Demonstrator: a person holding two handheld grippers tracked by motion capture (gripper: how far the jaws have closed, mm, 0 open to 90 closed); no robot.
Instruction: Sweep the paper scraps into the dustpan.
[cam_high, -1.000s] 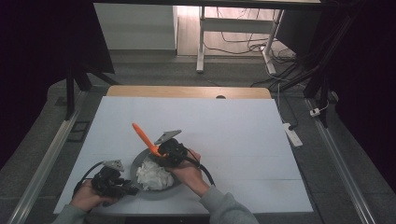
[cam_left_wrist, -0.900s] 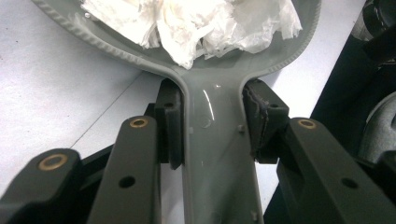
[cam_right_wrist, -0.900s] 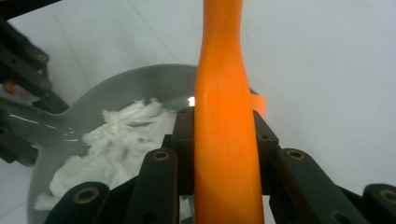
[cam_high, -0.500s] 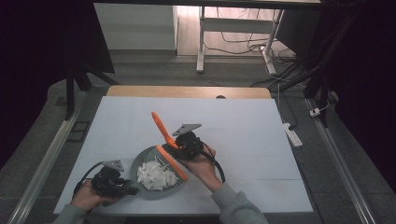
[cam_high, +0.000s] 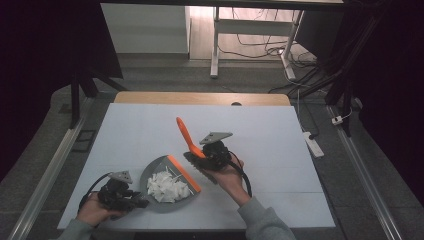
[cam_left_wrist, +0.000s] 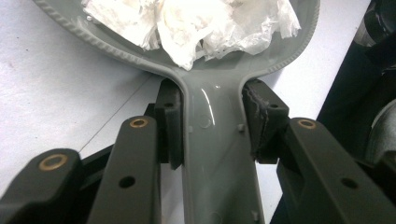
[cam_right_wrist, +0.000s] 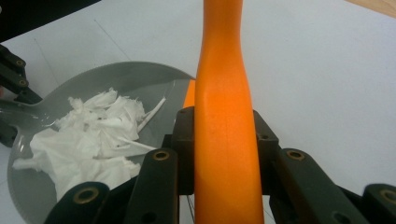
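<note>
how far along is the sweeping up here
Done: the torn white paper already sits inside the grey dustpan, and no scraps show on the white tabletop. In hand: the left claw clamps the dustpan's handle, the right claw grips the orange brush, raised beside the pan. Left: probably emptying the pan and setting the brush down.

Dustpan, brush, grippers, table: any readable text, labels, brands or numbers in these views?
None readable.
The grey dustpan and its handle, clamped by the left gripper: moulding marks, no lettering.
The orange brush handle, clamped by the right gripper: plain.
The crumpled white paper in the pan: no print.
The white table: unmarked.
The grey plate on the right gripper: too small to tell.
</note>
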